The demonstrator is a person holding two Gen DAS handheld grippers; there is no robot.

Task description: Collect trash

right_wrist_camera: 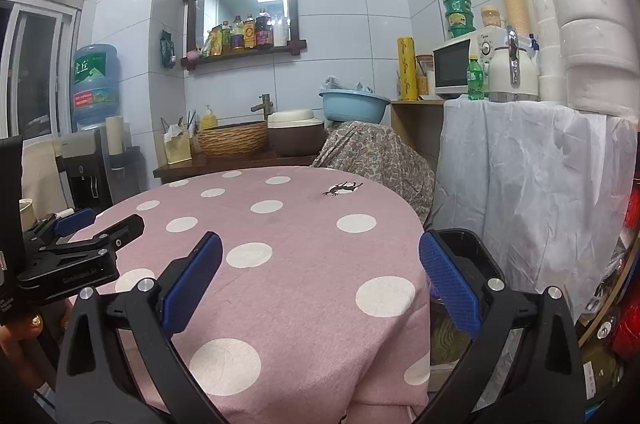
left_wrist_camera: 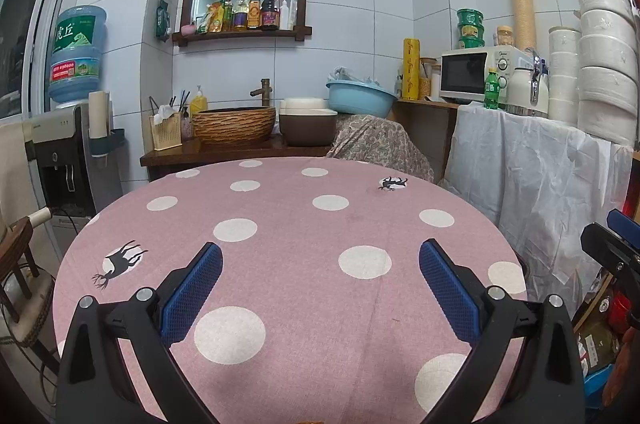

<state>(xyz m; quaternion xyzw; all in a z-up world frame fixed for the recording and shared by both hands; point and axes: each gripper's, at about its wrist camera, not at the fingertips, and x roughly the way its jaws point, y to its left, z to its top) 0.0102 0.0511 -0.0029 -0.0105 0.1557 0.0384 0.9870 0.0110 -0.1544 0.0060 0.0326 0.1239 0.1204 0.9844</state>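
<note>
My left gripper is open over a round table with a pink polka-dot cloth, nothing between its blue pads. My right gripper is also open and holds nothing, hovering at the table's right edge. A black bin stands on the floor just right of the table, behind the right finger. I see no loose trash on the cloth in either view. The left gripper shows at the left of the right wrist view, and the right gripper at the right edge of the left wrist view.
Behind the table are a wooden counter with a woven basin, a brown pot and a blue tub. To the right is a draped shelf with a microwave. A water dispenser is at the left. A hand holds the left gripper.
</note>
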